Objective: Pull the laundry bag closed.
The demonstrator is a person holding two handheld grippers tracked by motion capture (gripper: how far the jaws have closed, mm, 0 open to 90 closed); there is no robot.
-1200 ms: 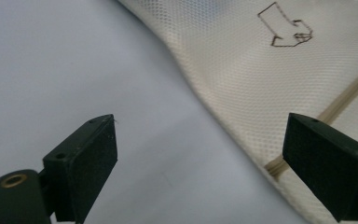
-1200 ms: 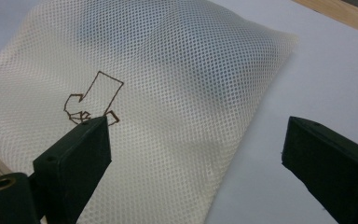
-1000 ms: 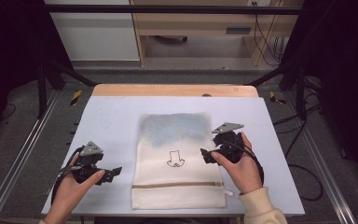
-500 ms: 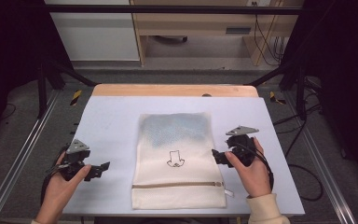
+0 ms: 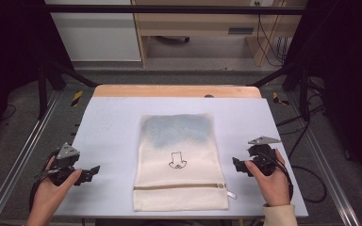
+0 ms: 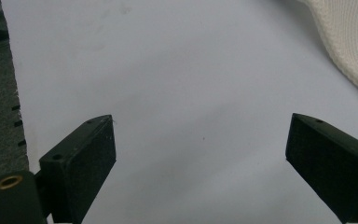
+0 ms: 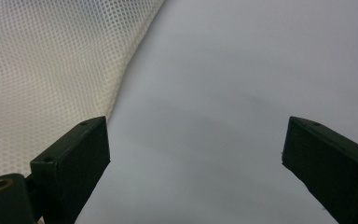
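Lying flat in the middle of the table (image 5: pixel 113 122), the mesh bag (image 5: pixel 179 160) waits with its zipper (image 5: pixel 179 187) running across near the person's edge. Something blue-grey shows through the mesh at the far end, but what it is cannot be told. A small drawing sits in the middle of the bag.

Both tools are off the bag. The left gripper (image 5: pixel 90 172) hangs near the left edge of the table, well apart from the bag, and its jaws are spread wide with nothing between them. The right gripper (image 5: pixel 237 165) sits just beside the bag's right edge, and its jaws are spread wide too, with bare table between them. In the right gripper view the mesh edge lies close to one jaw but does not touch it.

It looks like a pause step, with the hands out to the sides and the bag alone. The next move, I think, calls for a hand to come in to the bag. The little zipper pull (image 5: pixel 230 193) at the right end is closest to the right gripper, so that jaw would need to close on a very small tab.
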